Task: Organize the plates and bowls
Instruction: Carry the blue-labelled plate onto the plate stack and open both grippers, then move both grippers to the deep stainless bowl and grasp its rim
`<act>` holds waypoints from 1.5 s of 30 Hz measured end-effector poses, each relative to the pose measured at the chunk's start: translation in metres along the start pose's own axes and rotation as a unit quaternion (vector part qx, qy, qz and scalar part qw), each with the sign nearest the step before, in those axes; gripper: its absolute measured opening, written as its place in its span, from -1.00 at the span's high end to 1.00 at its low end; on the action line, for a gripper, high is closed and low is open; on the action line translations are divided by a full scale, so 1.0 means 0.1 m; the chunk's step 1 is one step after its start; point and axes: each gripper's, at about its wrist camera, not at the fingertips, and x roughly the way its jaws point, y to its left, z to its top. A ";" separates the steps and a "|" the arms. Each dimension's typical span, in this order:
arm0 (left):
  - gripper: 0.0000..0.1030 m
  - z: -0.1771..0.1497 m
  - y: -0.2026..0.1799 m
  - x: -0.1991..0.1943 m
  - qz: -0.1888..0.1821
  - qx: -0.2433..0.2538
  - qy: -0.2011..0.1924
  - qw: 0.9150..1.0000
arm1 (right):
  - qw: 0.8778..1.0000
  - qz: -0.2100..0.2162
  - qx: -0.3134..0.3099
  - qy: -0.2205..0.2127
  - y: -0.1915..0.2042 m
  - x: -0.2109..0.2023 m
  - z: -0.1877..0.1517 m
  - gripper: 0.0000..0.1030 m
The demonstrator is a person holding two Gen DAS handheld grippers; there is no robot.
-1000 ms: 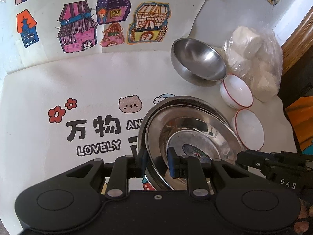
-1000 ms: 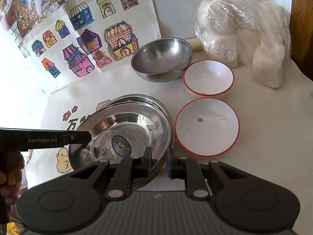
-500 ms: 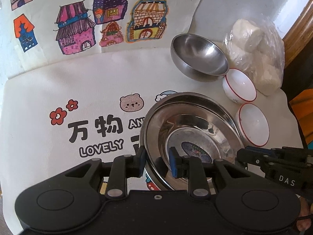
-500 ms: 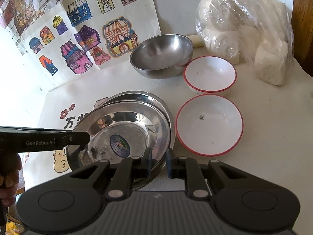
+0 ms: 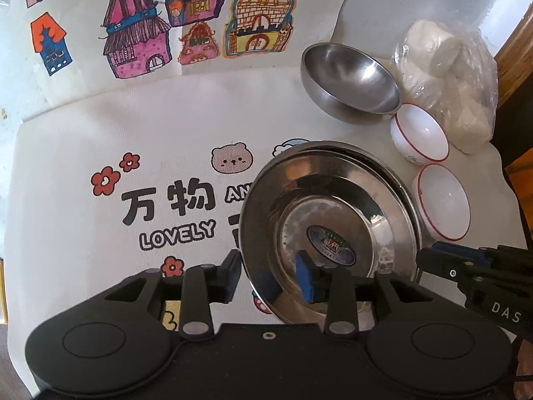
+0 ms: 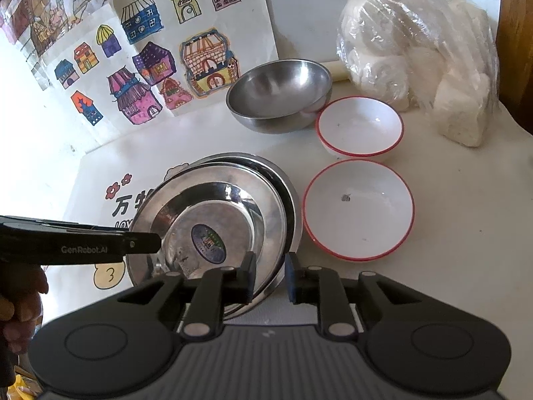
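Left wrist view: left gripper point(image 5: 271, 275) jaws have just been opening, straddling near rim of steel plate point(image 5: 328, 236) w/o pressing (plate nesting on another, beside red-rimmed bowls point(image 5: 441, 206)); right gripper point(image 6: 270, 275) likewise opening, loose round opposite rim.

Printed tablecloth point(image 5: 100, 153), coloured house drawings point(image 6: 160, 76), clear bag of white lumps point(image 6: 423, 63)

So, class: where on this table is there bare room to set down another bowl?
Free: the printed cloth left of the stacked steel plates, below the house drawings. Crowded: the steel bowl, two red-rimmed bowls and bagged buns cluster right.
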 end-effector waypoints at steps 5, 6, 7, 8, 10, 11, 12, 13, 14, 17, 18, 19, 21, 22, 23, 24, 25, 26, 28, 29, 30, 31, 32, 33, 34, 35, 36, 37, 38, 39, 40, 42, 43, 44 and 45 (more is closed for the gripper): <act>-0.16 0.01 -0.03 -0.10 -0.005 -0.019 -0.015 1.000 | 1.000 0.002 -0.003 -0.007 -0.02 -0.11 0.01 0.40; -0.20 0.01 -0.04 -0.12 -0.006 -0.021 -0.018 1.000 | 1.000 0.002 -0.005 -0.008 -0.02 -0.14 0.02 0.30; -0.30 0.01 -0.04 -0.16 -0.006 -0.024 -0.022 0.999 | 1.000 0.003 -0.008 -0.009 -0.02 -0.17 0.02 0.23; -0.42 0.01 -0.05 -0.19 -0.008 -0.029 -0.026 0.999 | 1.000 0.003 -0.010 -0.010 -0.02 -0.21 0.02 0.06; -0.58 0.02 -0.04 -0.24 -0.008 -0.040 -0.033 0.999 | 1.000 0.006 -0.015 -0.010 -0.03 -0.28 0.03 -0.22; -0.64 0.02 -0.04 -0.27 -0.007 -0.047 -0.037 0.998 | 1.000 0.008 -0.018 -0.011 -0.04 -0.31 0.03 -0.35; -0.67 0.03 -0.04 -0.29 -0.007 -0.053 -0.040 0.998 | 1.000 0.009 -0.021 -0.012 -0.05 -0.35 0.04 -0.47; -0.71 0.03 -0.04 -0.31 -0.007 -0.058 -0.042 0.997 | 1.000 0.011 -0.023 -0.012 -0.06 -0.38 0.05 -0.53; -0.77 0.04 -0.05 -0.33 -0.008 -0.063 -0.044 0.997 | 1.000 0.014 -0.024 -0.012 -0.07 -0.41 0.06 -0.69; -0.97 0.07 -0.06 -0.37 -0.006 -0.076 -0.050 0.996 | 0.999 0.021 -0.023 -0.016 -0.13 -0.47 0.10 -0.92; -0.98 0.08 -0.06 -0.38 -0.006 -0.081 -0.050 0.995 | 0.999 0.023 -0.023 -0.016 -0.15 -0.48 0.12 -1.00; -0.98 0.09 -0.07 -0.38 -0.005 -0.086 -0.049 0.995 | 0.999 0.025 -0.023 -0.017 -0.17 -0.50 0.14 -0.99; -0.99 0.12 -0.10 -0.39 -0.003 -0.092 -0.052 0.994 | 0.999 0.027 -0.024 -0.017 -0.22 -0.50 0.17 -1.00; -0.99 0.13 -0.12 -0.39 0.000 -0.093 -0.057 0.994 | 0.999 0.027 -0.026 -0.016 -0.25 -0.49 0.19 -1.00; -0.99 0.14 -0.15 -0.40 0.004 -0.094 -0.065 0.993 | 0.999 0.028 -0.028 -0.016 -0.28 -0.49 0.21 -1.00; -0.99 0.15 -0.17 -0.41 0.006 -0.094 -0.073 0.993 | 0.999 0.028 -0.029 -0.017 -0.32 -0.49 0.23 -1.00; -0.99 0.17 -0.20 -0.41 0.009 -0.097 -0.083 0.992 | 0.999 0.029 -0.031 -0.019 -0.35 -0.49 0.26 -1.00; -0.99 0.20 -0.23 -0.41 0.015 -0.101 -0.094 0.990 | 0.999 0.029 -0.033 -0.022 -0.39 -0.49 0.28 -1.00; -0.99 0.27 -0.30 -0.42 0.028 -0.108 -0.112 0.987 | 0.999 0.032 -0.034 -0.028 -0.47 -0.50 0.35 -1.00; -0.99 0.32 -0.34 -0.42 0.037 -0.111 -0.121 0.986 | 0.998 0.034 -0.033 -0.032 -0.52 -0.50 0.39 -1.00; -0.99 0.37 -0.38 -0.41 0.042 -0.113 -0.129 0.984 | 0.998 0.036 -0.032 -0.036 -0.57 -0.50 0.42 -1.00; -0.99 0.41 -0.41 -0.41 0.044 -0.114 -0.134 0.983 | 0.998 0.041 -0.031 -0.038 -0.62 -0.49 0.46 -1.00; -0.99 0.47 -0.45 -0.39 0.044 -0.113 -0.138 0.983 | 0.998 0.044 -0.029 -0.040 -0.68 -0.48 0.51 -1.00; -0.99 0.52 -0.48 -0.36 0.043 -0.112 -0.139 0.983 | 0.998 0.046 -0.026 -0.041 -0.73 -0.46 0.57 -1.00; -0.99 0.57 -0.51 -0.32 0.040 -0.110 -0.138 0.983 | 0.998 0.050 -0.024 -0.043 -0.78 -0.44 0.61 -1.00; -0.99 0.62 -0.54 -0.29 0.037 -0.108 -0.137 0.984 | 0.997 0.057 -0.021 -0.044 -0.84 -0.41 0.66 -1.00; -0.99 0.66 -0.56 -0.25 0.035 -0.109 -0.135 0.984 | 0.997 0.066 -0.017 -0.046 -0.89 -0.38 0.71 -1.00; -0.99 0.70 -0.59 -0.22 0.040 -0.110 -0.135 0.984 | 0.996 0.073 -0.013 -0.050 -0.94 -0.35 0.76 -1.00; -0.99 0.75 -0.61 -0.19 0.048 -0.110 -0.136 0.983 | 0.995 0.080 -0.011 -0.053 -0.99 -0.31 0.80 -1.00; -0.99 0.77 -0.63 -0.17 0.055 -0.109 -0.137 0.983 | 0.995 0.086 -0.010 -0.057 -1.03 -0.28 0.86 -1.00; -0.99 0.82 -0.64 -0.14 0.066 -0.107 -0.138 0.982 | 0.994 0.090 -0.012 -0.060 -1.06 -0.25 0.91 -1.00; -0.99 0.90 -0.66 -0.09 0.078 -0.103 -0.137 0.982 | 0.993 0.098 -0.017 -0.062 -1.09 -0.18 1.01 -1.00; -0.99 0.96 -0.66 -0.06 0.083 -0.098 -0.135 0.982 | 0.993 0.103 -0.016 -0.063 -1.11 -0.14 1.05 -0.99; -0.99 1.00 -0.66 -0.04 0.087 -0.094 -0.133 0.983 | 0.992 0.108 -0.014 -0.064 -1.12 -0.11 1.09 -0.99; -0.99 1.05 -0.66 -0.01 0.089 -0.090 -0.131 0.983 | 0.991 0.114 -0.011 -0.065 -1.12 -0.08 1.13 -0.97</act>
